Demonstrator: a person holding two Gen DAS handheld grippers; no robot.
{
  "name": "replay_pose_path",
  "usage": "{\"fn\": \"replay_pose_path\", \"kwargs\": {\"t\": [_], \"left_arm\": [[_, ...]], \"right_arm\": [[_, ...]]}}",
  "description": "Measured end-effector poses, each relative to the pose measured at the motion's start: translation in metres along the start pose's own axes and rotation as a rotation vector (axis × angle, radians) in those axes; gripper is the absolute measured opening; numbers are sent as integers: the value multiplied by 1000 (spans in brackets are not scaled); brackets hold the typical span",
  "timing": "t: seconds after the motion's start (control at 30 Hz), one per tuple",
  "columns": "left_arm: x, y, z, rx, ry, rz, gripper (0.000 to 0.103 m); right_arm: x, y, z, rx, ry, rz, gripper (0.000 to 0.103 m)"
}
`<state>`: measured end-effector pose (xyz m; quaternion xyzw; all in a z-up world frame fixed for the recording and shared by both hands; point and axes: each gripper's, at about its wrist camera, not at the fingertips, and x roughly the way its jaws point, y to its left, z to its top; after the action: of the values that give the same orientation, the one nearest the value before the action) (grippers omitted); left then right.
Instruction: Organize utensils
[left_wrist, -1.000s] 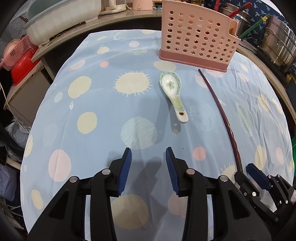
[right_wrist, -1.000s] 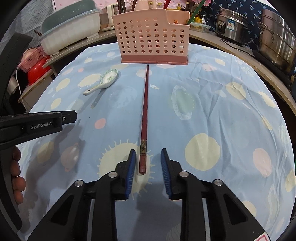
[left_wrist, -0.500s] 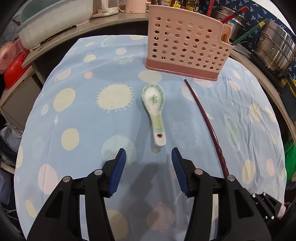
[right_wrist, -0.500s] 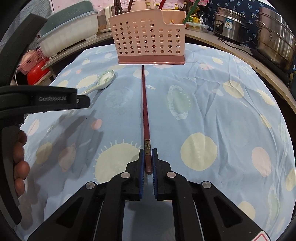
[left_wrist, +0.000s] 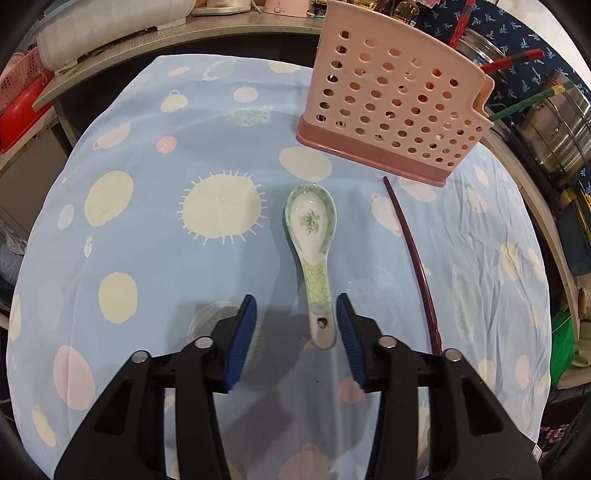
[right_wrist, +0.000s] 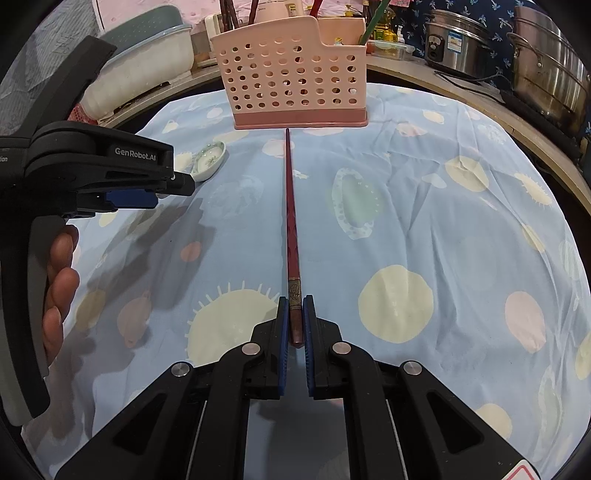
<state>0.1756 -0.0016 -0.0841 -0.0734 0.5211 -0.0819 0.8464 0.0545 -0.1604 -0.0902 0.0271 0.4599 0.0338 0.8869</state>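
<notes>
1. Glazed ceramic, white with a green flower, the soup spoon (left_wrist: 311, 254) lies bowl-up on the blue spotted tablecloth (left_wrist: 147, 240), its bowl toward 12 o'clock and its handle pointing to 6 o'clock, straight into the left gripper (left_wrist: 294, 325).

2. Spread wide, the left gripper's jaws stand either side of the handle end, the right pad just beside it and the left pad well apart; nothing is held yet.

3. Dark red and slender, a single chopstick (right_wrist: 291, 229) runs from 6 o'clock to 12 o'clock in the right wrist view, its thin tip just short of the base of the pink perforated utensil holder (right_wrist: 291, 77).

4. Clamped on the chopstick's thick, gold-banded end, the right gripper (right_wrist: 294, 323) grips it while the rest of its length appears to lie on the cloth.

5. Judged from its glaze, the spoon is likely hard, slick and chippable; a grip across the flat handle near its pierced end, squarely and without haste, looks safest.

6. Light and stiff, the chopstick will probably swing at its far tip when lifted from one end, so a steady, level carry to the holder suits it.

7. More chopsticks already stand in the holder, at 12 o'clock.
</notes>
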Motion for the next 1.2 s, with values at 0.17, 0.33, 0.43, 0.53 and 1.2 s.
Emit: {"fn": "replay_pose_path", "kwargs": {"t": [0.17,0.33,0.43,0.53,1.2], "left_arm": [[6,-2,0,26,22,-19,21],[8,-2,-2,40,27,-21,12],[5,0,-4,41,17,-24,12],[0,1,-4,48,3,-22,12],[-66,7,-13,89,-136,-15,1]], "right_arm": [[0,-1,1,2,0,3,7],[0,-1,1,4,1,3,7],[0,-1,2,4,2,4,7],[0,-1,2,4,1,5,7],[-60,-2,20,27,-136,31,7]]}}
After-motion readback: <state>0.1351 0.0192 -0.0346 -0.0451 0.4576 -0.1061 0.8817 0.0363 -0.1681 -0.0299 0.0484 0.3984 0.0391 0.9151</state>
